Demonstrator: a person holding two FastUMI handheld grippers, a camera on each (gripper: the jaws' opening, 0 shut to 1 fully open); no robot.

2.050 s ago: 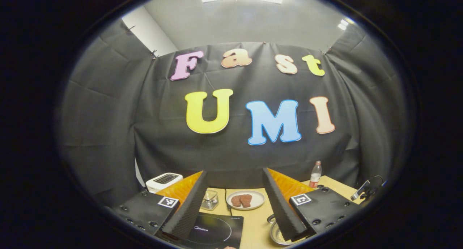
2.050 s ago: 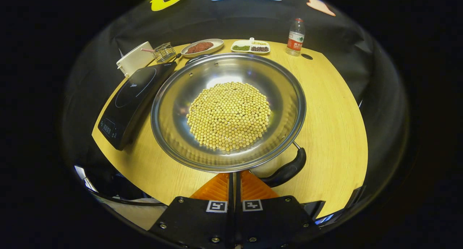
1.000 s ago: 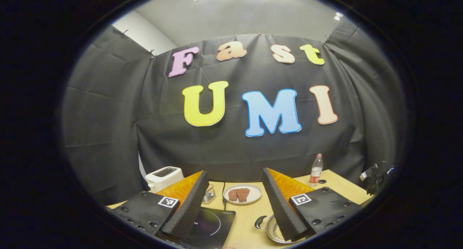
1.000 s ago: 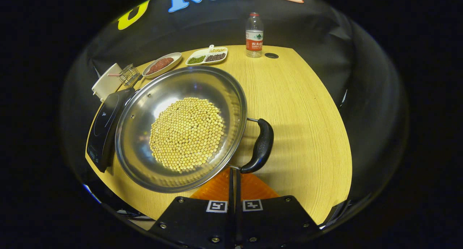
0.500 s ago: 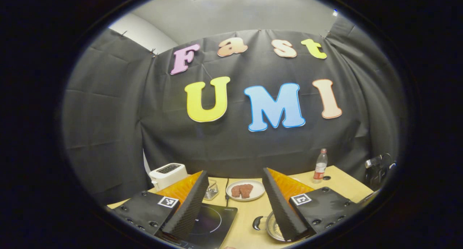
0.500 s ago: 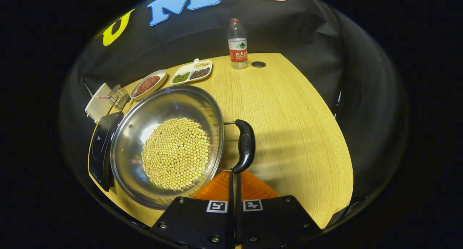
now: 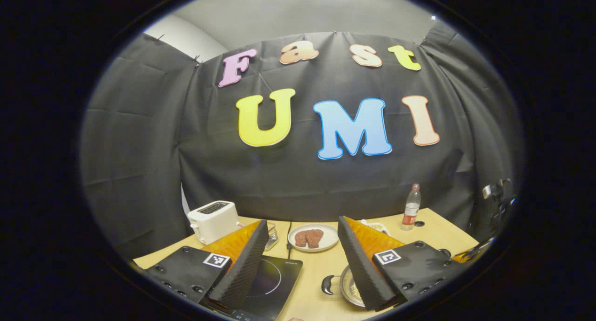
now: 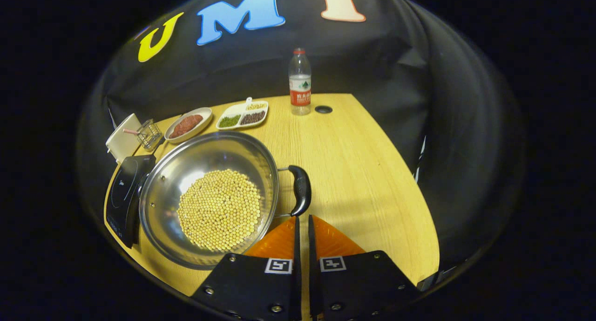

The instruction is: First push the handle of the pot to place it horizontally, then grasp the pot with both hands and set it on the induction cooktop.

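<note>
In the right gripper view a steel pot (image 8: 158, 190) holding soybeans (image 8: 219, 209) sits on the wooden table (image 8: 363, 181), its left rim beside or just over the black induction cooktop (image 8: 122, 190). The pot's black handle (image 8: 301, 190) points right, and its near end lies just beyond my right gripper (image 8: 301, 218). That gripper is shut to a thin slit with nothing in it. My left gripper (image 7: 302, 224) hangs open above the table. Below it lie the cooktop (image 7: 274, 283) and the pot (image 7: 348, 289), whose other handle (image 7: 327, 284) shows; the right finger hides most of the pot.
Along the table's back stand a white toaster (image 7: 212, 220), a small wire rack (image 8: 150, 127), a plate of meat (image 7: 313, 237), a divided dish of beans (image 8: 243, 114) and a water bottle (image 8: 300, 83). Bare table lies right of the pot.
The pot has turned, and its black handle swung from the near side round to the right. My right gripper drew back and its slit widened slightly. The left gripper view now takes in more table.
</note>
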